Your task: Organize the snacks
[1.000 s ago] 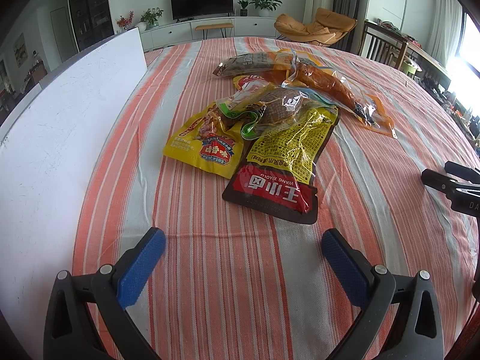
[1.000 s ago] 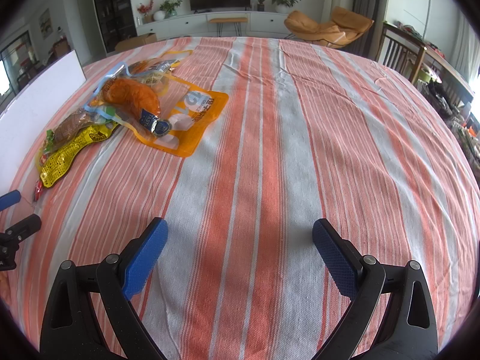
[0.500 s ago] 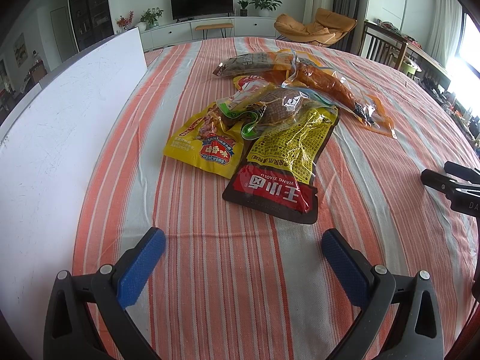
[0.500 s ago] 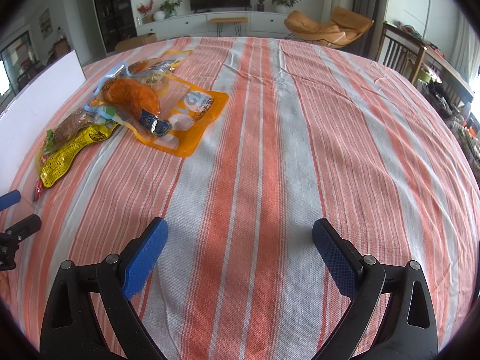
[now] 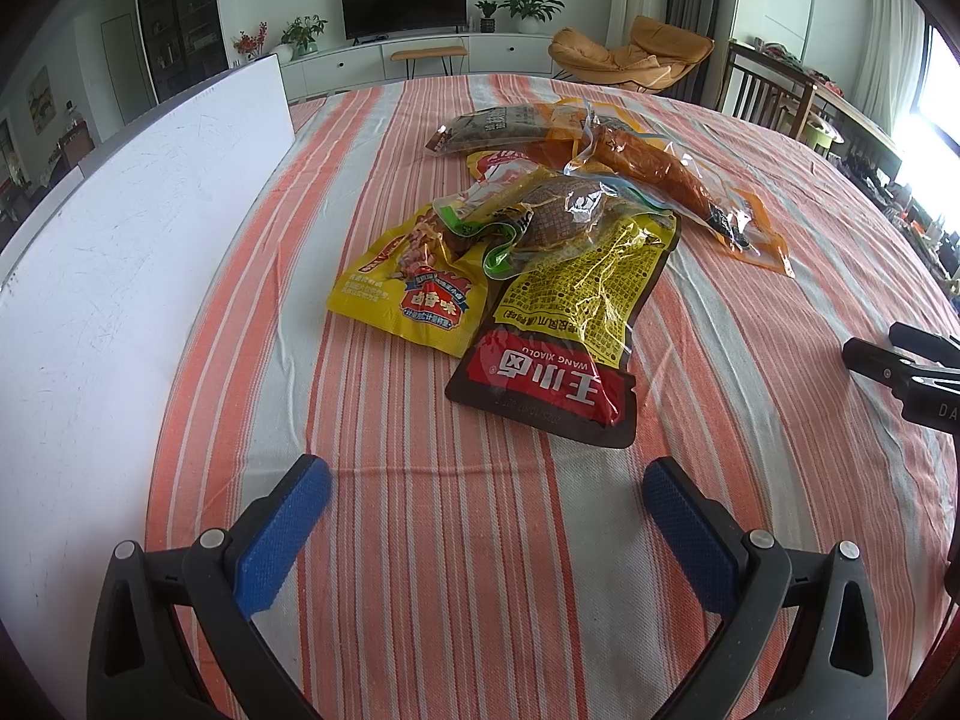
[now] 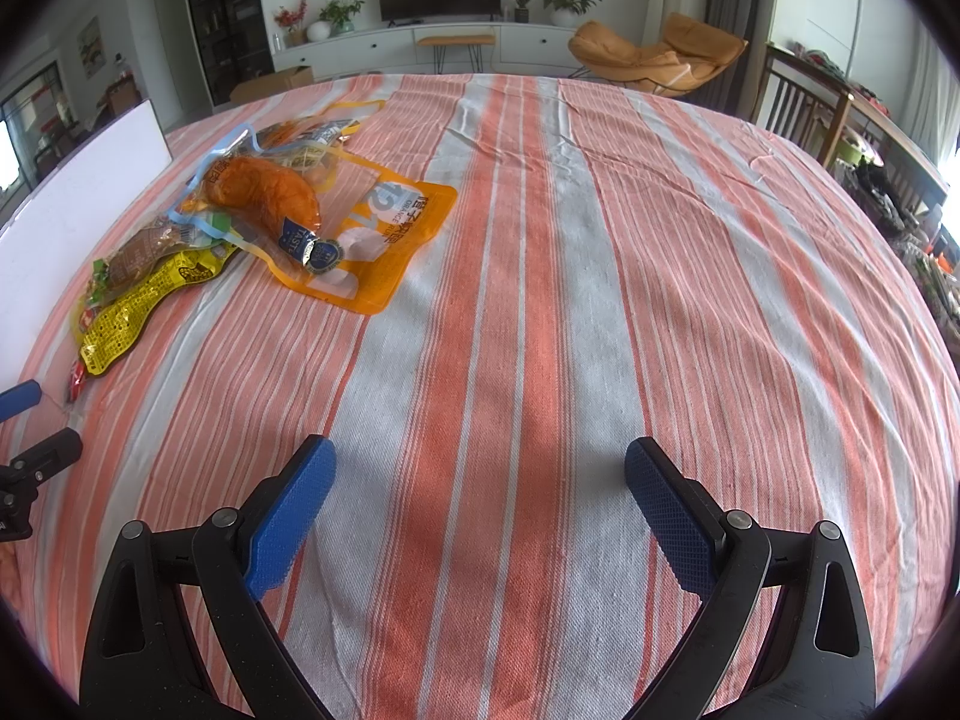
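Observation:
Several snack packets lie heaped on the striped tablecloth [image 5: 420, 540]. Nearest me is a yellow, red and brown pouch [image 5: 570, 330], with a yellow pouch [image 5: 408, 294] to its left. A clear pack of brown meat [image 5: 552, 216] rests on top, and an orange pack with a sausage [image 5: 654, 174] and a dark packet [image 5: 492, 126] lie behind. My left gripper [image 5: 486, 516] stands open just short of the pile. My right gripper [image 6: 477, 504] is open over bare cloth, with the orange pack [image 6: 366, 240] far to its front left.
A white board [image 5: 120, 276] stands along the table's left side. The right gripper's black frame [image 5: 900, 372] shows at the right edge of the left wrist view. Chairs [image 6: 798, 102], an armchair [image 6: 654, 60] and a TV unit stand beyond the table.

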Motion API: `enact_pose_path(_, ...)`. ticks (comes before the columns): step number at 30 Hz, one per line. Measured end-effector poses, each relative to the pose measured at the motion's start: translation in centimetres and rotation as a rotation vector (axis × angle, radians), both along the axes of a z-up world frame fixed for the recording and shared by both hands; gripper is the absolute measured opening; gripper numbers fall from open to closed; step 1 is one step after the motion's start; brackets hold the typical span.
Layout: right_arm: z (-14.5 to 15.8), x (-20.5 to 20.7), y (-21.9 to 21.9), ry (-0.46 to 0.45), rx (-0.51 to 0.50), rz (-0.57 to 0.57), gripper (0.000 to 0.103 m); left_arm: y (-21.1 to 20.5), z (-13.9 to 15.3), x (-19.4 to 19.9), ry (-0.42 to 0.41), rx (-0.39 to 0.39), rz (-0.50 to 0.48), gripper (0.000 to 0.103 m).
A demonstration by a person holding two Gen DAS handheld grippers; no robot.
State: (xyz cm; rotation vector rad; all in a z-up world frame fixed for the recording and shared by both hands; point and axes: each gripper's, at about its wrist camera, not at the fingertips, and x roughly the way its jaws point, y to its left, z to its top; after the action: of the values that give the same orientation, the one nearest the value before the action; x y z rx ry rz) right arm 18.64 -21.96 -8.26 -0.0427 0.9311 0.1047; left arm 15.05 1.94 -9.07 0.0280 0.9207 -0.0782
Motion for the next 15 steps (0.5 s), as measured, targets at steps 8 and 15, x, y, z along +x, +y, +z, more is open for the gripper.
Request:
enact_pose_path(8, -0.04, 0.03, -0.02, 0.0, 0.0, 0.0, 0.099, 0.01, 0.0, -0.01, 0.0, -0.001, 0.0, 0.103)
enact_pose_path(15, -0.03, 0.02, -0.01, 0.0, 0.0, 0.0, 0.099, -0.01, 0.0, 0.0, 0.0, 0.0, 0.0, 0.103)
